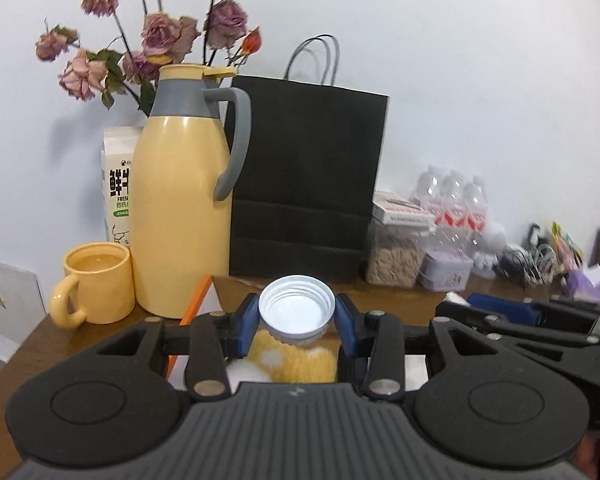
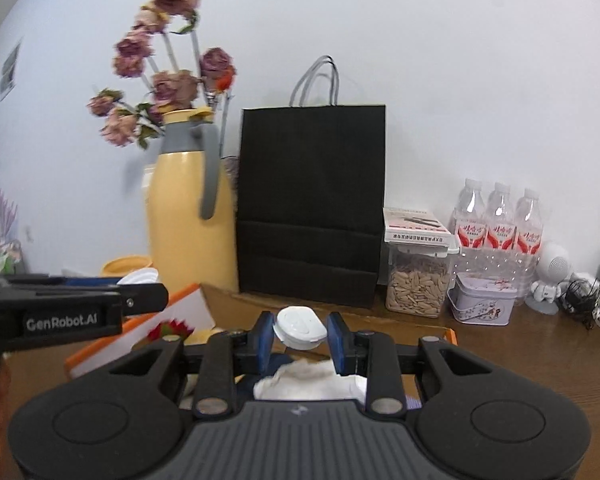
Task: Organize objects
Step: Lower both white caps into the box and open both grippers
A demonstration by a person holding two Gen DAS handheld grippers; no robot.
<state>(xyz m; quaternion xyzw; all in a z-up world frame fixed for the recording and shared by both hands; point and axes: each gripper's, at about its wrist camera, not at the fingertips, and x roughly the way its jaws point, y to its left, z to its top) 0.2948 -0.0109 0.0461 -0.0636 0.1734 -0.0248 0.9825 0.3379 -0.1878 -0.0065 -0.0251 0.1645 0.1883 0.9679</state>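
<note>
The left claw (image 1: pixel 297 316) is clamping a white threaded jar (image 1: pixel 296 308) by its open mouth, while the right claw (image 2: pixel 300 334) is pinching its white lid (image 2: pixel 300 327), both above the table's (image 2: pixel 520 344) near edge. Both are looking light, rigid and smooth, so rim grips are suiting them.

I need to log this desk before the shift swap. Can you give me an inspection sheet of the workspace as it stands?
Surface: brown wooden table, crowded along the wall.
Job's things: white lid in the left hand-held gripper; small white cap in the right hand-held gripper.
Clutter: yellow jug, yellow mug, black paper bag, seed jar, tin, water bottles.
Grippers: both shut on their loads.
Cables: tangle at far right.
Surroundings: white wall, dried flowers.
</note>
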